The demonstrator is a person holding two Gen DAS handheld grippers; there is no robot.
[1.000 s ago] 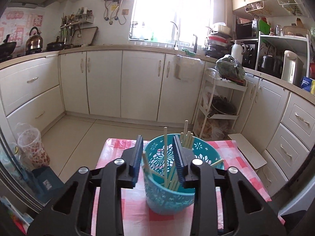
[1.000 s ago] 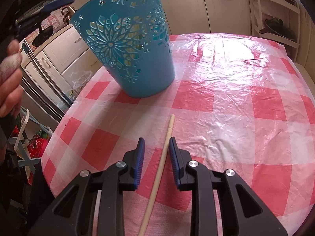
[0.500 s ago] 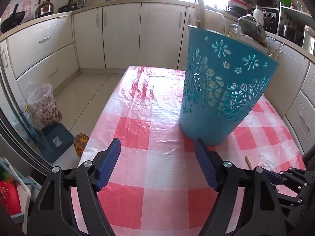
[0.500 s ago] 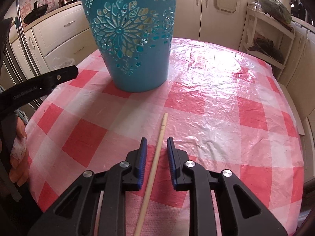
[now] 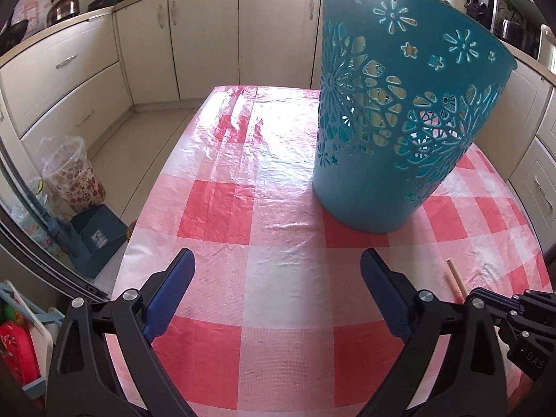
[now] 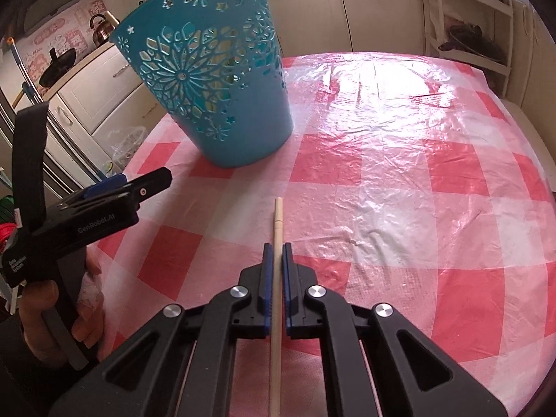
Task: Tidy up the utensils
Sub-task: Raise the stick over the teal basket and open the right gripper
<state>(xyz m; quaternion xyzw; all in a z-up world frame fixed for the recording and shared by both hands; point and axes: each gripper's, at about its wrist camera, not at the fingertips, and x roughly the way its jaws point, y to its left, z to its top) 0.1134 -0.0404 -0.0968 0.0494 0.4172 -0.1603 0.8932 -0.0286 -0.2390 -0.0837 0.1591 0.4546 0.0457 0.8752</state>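
A teal cut-out basket (image 5: 392,132) stands on the red-and-white checked table; pale chopsticks show through its holes. It also shows in the right wrist view (image 6: 215,83). My right gripper (image 6: 277,253) is shut on a pale wooden chopstick (image 6: 278,229) that lies along the table, its tip pointing towards the basket. The chopstick's tip shows in the left wrist view (image 5: 455,279). My left gripper (image 5: 276,278) is wide open and empty, low over the table, near and left of the basket. It also shows in the right wrist view (image 6: 121,187).
The checked table cover (image 5: 243,229) spreads under both grippers. Cream kitchen cabinets (image 5: 208,34) ring the room. A floral bin (image 5: 74,177) and a blue box (image 5: 97,236) stand on the floor left of the table. A white shelf rack (image 6: 469,31) stands beyond the far right corner.
My right gripper's jaws have closed onto the chopstick. My left gripper came down from above the basket, opened wide, and now sits low by the table's near side.
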